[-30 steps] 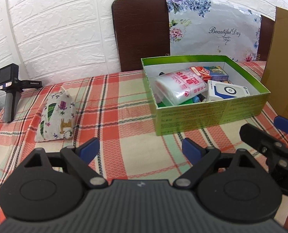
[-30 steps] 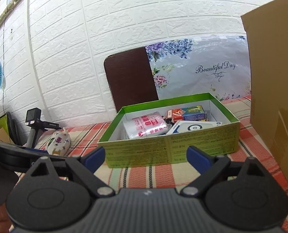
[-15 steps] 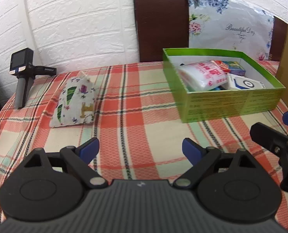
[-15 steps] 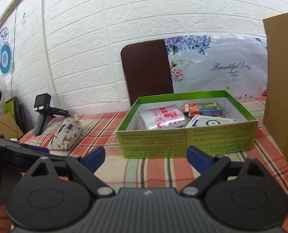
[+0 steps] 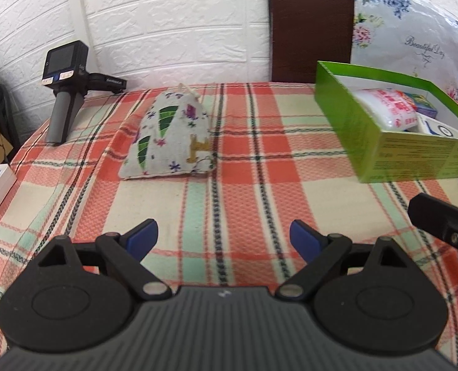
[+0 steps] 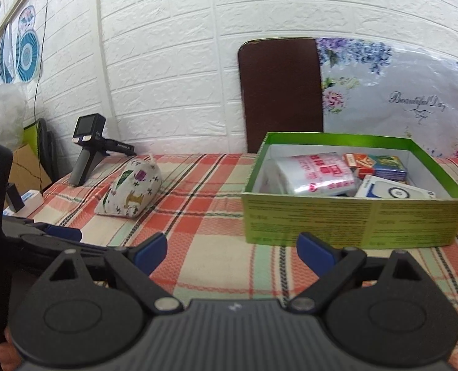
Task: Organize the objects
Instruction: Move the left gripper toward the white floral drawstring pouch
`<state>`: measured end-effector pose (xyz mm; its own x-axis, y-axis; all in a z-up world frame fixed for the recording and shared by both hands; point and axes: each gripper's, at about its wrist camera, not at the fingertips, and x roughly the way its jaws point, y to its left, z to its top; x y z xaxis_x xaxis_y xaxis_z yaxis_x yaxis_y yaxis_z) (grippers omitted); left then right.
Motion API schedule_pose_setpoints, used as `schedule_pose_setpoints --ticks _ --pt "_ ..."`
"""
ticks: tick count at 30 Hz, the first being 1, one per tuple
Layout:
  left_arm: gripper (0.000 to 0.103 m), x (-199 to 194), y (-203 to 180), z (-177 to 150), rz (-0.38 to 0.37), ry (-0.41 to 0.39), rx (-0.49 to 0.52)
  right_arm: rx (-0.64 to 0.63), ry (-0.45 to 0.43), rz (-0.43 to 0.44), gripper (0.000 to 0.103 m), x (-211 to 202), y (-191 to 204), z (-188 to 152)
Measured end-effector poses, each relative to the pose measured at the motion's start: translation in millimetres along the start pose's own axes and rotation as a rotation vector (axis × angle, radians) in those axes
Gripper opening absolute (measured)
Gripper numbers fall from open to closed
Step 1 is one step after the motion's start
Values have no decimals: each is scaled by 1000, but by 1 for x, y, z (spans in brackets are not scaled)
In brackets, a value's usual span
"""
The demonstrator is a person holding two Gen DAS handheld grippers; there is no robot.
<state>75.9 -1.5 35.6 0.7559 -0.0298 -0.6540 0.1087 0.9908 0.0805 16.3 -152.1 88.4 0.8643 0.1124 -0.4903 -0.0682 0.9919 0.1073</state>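
A table covered in a red, green and cream plaid cloth (image 5: 247,167) fills the scene, set against a white brick-pattern wall, with a dark chair back (image 5: 309,21) and a floral cushion (image 5: 414,40) standing at the far edge. On the right of the table sits an open green box (image 6: 346,219), already holding a white plastic packet with red print (image 6: 315,174), a few small coloured cartons (image 6: 380,164) and a white-and-blue box (image 6: 395,191) — it appears to serve as the collecting bin, which would explain why these items are gathered there. To its left, well apart from it and toward the far side of the cloth, lies the one loose item: a small printed fabric pouch (image 5: 170,139), resting flat on its wide base and narrowing to a tied top. Its long axis runs from near to far in the left wrist view, with the tied tip pointing toward the wall. Farther left, near the table's far corner, a black handheld device on a grey grip (image 5: 66,92) stands upright, seemingly parked out of the way. The left gripper (image 5: 224,238) hovers over the near cloth with its blue-tipped jaws spread wide and nothing between them, aimed roughly toward the pouch — likely lined up to collect it. The right gripper (image 6: 232,250) hovers in front of the green box, jaws likewise spread and empty.
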Motion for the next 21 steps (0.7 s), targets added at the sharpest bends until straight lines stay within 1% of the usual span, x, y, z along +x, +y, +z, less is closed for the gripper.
schedule_pose_setpoints --ticks 6,9,12,14,16,17,19,21 --pt "94 15 29 -5 38 11 -30 -64 35 42 94 22 28 3" --pt "94 23 51 -6 92 -2 -49 -88 60 75 94 36 45 4" --pt "94 33 86 -8 175 -13 -116 -112 87 112 94 55 62 6" --pt "94 39 107 -12 270 -36 -148 -116 103 140 94 69 74 10" --pt "96 43 121 -19 391 -88 -147 -121 104 162 95 84 87 17" --pt "96 44 129 -23 421 -104 -171 -124 99 171 95 92 94 22" --pt "96 39 147 -28 351 -128 -286 -115 87 192 97 110 107 33" --pt "96 36 152 -31 351 -156 -330 -90 81 216 101 132 120 44"
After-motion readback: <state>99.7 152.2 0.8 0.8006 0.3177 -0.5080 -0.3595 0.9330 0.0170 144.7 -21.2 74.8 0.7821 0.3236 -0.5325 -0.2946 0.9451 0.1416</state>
